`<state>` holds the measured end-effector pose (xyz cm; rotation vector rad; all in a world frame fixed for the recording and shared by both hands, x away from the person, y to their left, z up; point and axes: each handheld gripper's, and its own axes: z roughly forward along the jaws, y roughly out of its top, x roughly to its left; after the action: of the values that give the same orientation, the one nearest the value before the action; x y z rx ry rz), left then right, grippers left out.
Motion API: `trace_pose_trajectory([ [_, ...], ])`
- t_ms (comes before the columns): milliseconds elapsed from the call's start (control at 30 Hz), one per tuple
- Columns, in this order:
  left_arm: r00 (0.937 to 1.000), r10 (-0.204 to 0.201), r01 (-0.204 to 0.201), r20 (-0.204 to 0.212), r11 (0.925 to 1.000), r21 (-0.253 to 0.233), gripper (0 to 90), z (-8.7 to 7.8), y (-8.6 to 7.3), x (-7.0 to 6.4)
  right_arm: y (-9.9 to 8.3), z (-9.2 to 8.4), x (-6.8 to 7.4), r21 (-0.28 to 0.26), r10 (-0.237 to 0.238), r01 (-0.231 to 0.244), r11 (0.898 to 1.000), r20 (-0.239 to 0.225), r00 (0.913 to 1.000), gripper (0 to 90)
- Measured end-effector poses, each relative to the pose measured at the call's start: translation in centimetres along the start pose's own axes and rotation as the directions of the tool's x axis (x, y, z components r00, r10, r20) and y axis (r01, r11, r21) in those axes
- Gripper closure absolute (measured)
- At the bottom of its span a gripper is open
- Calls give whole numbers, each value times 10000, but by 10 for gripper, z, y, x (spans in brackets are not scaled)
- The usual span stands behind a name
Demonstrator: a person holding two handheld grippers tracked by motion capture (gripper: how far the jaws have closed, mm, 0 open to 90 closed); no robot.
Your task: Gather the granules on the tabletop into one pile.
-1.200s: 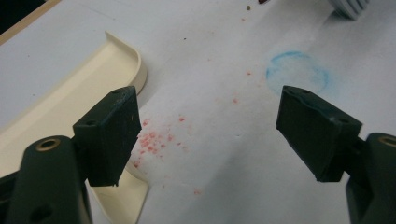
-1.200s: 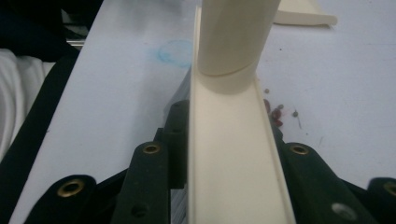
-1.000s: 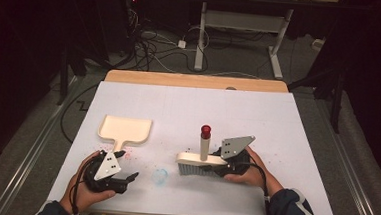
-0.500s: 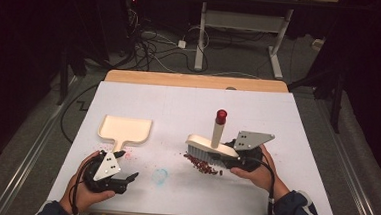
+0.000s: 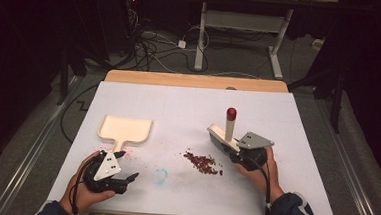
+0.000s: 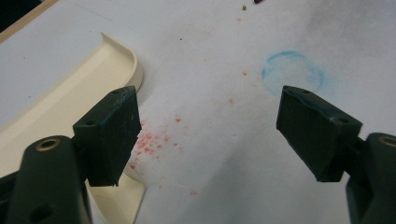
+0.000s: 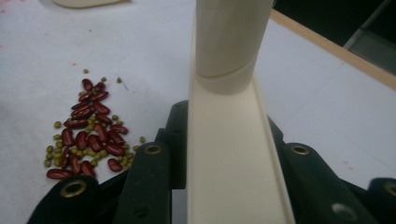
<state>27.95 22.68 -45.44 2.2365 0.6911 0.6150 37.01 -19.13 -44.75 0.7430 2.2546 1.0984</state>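
A cream brush [image 5: 223, 136] with an upright red-tipped handle stands on the white table, with my right gripper [image 5: 237, 151] shut on its back. In the right gripper view the brush [image 7: 231, 42] rises between the two jaws of that gripper [image 7: 224, 140]. A small pile of red and green beans [image 5: 203, 163] lies just left of the brush, and the same beans [image 7: 88, 133] are at the left of the right gripper view. A cream dustpan [image 5: 125, 129] lies at the left. My left gripper [image 5: 127, 166] is open by the dustpan's handle. In the left gripper view the jaws of this gripper [image 6: 205, 116] stand wide apart, the left one over the dustpan [image 6: 65, 98].
A faint blue ring mark [image 5: 161, 176] and pink specks stain the table [image 5: 178, 107] between the grippers; the blue ring [image 6: 293, 74] shows ahead of the left jaws. Behind the table's wooden far edge [image 5: 195, 81] lie cables and desk legs on a dark floor.
My right gripper has carried the brush to the right and a little away, off the beans, which now lie uncovered in a pile. The left gripper has stayed put.
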Motion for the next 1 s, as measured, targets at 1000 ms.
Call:
trace_pose_trajectory([
  [1000, 10000, 32, -32, 25, 10000, 43, 213, 3, 1, 2, 53, 40, 10, -1296, -1315, 1023, 9863, -2417, 9614, 676],
])
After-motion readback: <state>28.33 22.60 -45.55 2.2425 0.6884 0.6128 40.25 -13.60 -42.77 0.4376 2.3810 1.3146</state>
